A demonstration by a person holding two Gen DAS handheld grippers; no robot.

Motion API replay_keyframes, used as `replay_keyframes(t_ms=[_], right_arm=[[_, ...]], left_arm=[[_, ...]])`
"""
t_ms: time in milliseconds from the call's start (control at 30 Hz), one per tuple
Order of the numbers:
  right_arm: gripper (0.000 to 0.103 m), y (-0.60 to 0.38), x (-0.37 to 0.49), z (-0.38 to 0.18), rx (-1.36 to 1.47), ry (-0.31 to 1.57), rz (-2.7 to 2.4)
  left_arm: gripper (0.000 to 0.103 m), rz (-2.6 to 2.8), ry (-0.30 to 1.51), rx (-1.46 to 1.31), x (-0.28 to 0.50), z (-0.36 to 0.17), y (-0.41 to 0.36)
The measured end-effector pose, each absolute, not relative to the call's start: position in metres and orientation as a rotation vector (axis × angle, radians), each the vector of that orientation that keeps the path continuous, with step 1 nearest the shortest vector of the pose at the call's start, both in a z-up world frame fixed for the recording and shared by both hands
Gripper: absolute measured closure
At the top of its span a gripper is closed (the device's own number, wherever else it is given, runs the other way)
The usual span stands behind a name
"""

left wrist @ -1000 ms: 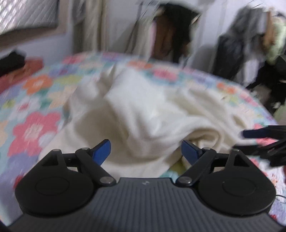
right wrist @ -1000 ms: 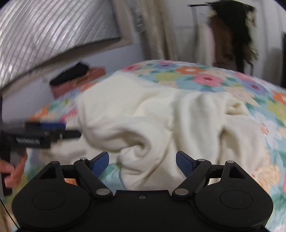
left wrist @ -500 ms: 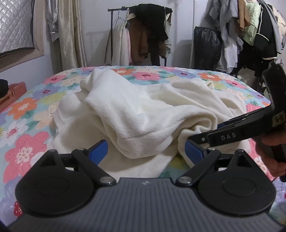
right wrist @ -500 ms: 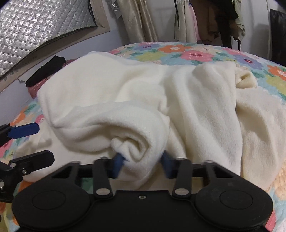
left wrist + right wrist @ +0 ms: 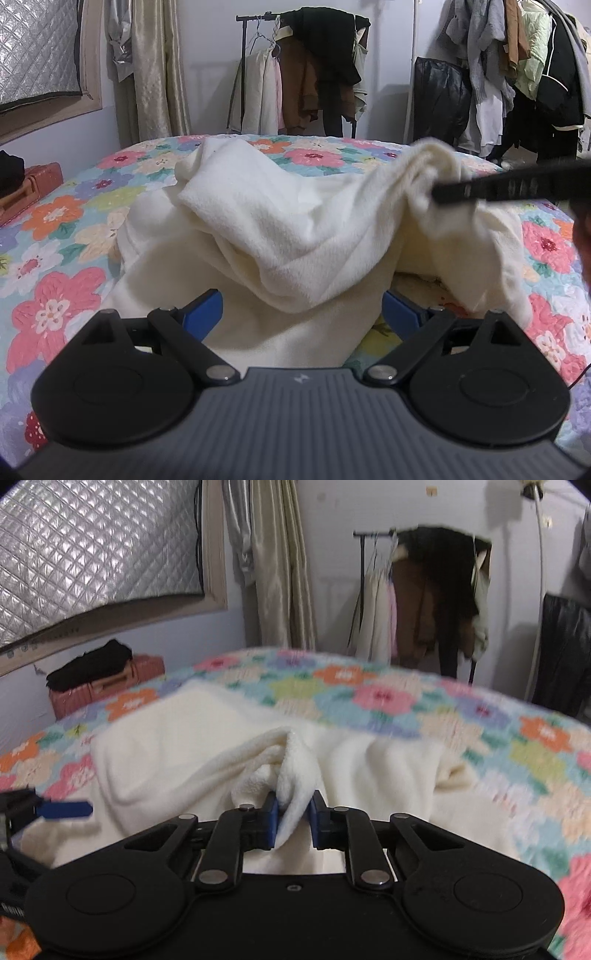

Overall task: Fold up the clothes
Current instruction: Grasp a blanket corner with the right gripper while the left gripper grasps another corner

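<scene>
Your right gripper [image 5: 292, 821] is pinching a bunch of the cream fleece garment [image 5: 207, 746]. Its two blue pads [image 5: 272, 821] squeeze the soft cloth from both sides, and a fat fold of it puffs up just past the tips. In your left camera you can see that same gripper [image 5: 436, 192] come in from the right side, up high, holding the cloth off the bed. The cloth hangs down from it like a little tent.

Your left gripper [image 5: 301, 314] is spread wide. Its blue fingertips [image 5: 205, 310] sit far apart, with nothing between them but the garment lying ahead. The cream fleece garment [image 5: 295, 236] is right in front of it and a bit below, and its near edge runs in between the two fingers. I cannot tell if the fingers touch it.

The garment lies all crumpled on the flower quilt [image 5: 55, 266], which covers the bed under both grippers. Most of the garment is still in a heap, with one big fold lying on top.

Far ahead of your left gripper stands a clothes rack [image 5: 306, 74] with dark and brown clothes on it. Off to its left hangs a tan curtain [image 5: 155, 74]. In the right camera your left gripper [image 5: 64, 809] pokes in low on the left side.
</scene>
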State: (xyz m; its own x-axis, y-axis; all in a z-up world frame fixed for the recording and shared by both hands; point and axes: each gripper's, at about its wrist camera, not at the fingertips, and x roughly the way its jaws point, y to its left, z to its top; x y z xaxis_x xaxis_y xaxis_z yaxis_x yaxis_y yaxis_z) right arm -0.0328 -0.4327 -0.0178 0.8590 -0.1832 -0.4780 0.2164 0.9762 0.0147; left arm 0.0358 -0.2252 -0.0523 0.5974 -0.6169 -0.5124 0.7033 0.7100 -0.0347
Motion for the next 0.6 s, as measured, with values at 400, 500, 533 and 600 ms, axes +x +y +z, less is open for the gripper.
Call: replay_keyframes(t_ms=[400,500,533,600], right_arm=[[0.092,-0.474,-0.025,-0.005,0.051,0.502,-0.289],[0.092,-0.484,-0.026,-0.007,0.066,0.497,-0.315],[0.093,-0.488,-0.025,-0.007,0.073,0.496,-0.321],[0.093,-0.494,-0.021,-0.005,0.067,0.492,-0.338]], left_arm=[[0.001,-0.701,0.572,0.353,0.032,-0.088,-0.266],[0.001,-0.684,0.593,0.423,0.037,-0.099,-0.278],[0.001,-0.660,0.627,0.451,0.041,-0.105,-0.281],[0.000,-0.613,0.703,0.491,0.051,-0.117,-0.285]])
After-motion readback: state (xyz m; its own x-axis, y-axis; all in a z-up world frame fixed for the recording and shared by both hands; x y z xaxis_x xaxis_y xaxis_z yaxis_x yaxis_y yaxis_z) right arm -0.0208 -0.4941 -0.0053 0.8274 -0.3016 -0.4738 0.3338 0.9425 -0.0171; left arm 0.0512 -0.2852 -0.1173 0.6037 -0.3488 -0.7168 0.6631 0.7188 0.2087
